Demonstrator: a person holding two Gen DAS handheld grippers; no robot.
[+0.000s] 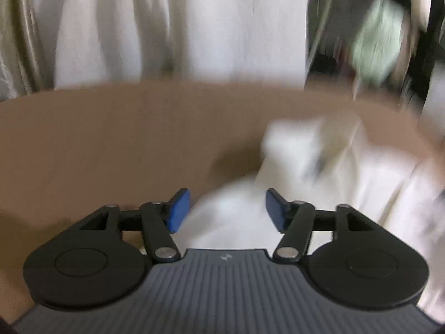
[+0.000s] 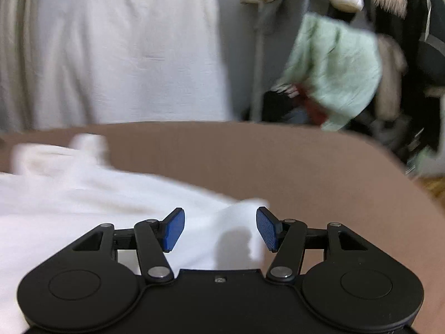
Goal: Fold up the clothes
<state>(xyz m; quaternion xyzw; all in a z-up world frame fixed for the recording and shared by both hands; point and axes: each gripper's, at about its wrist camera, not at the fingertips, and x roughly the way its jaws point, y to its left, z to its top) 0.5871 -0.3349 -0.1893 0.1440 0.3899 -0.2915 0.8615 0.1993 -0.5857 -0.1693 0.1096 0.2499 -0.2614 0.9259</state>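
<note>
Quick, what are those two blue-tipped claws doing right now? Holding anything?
Left gripper: open, holding nothing; white garment lies below.
Right gripper: open, holding nothing, above the same garment.

no readable text, labels or numbers

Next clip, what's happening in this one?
A person is folding a white garment on a brown table, a gripper in each hand. Both the left gripper and right gripper are open above the cloth, gripping nothing. A white curtain hangs behind the table.
</note>
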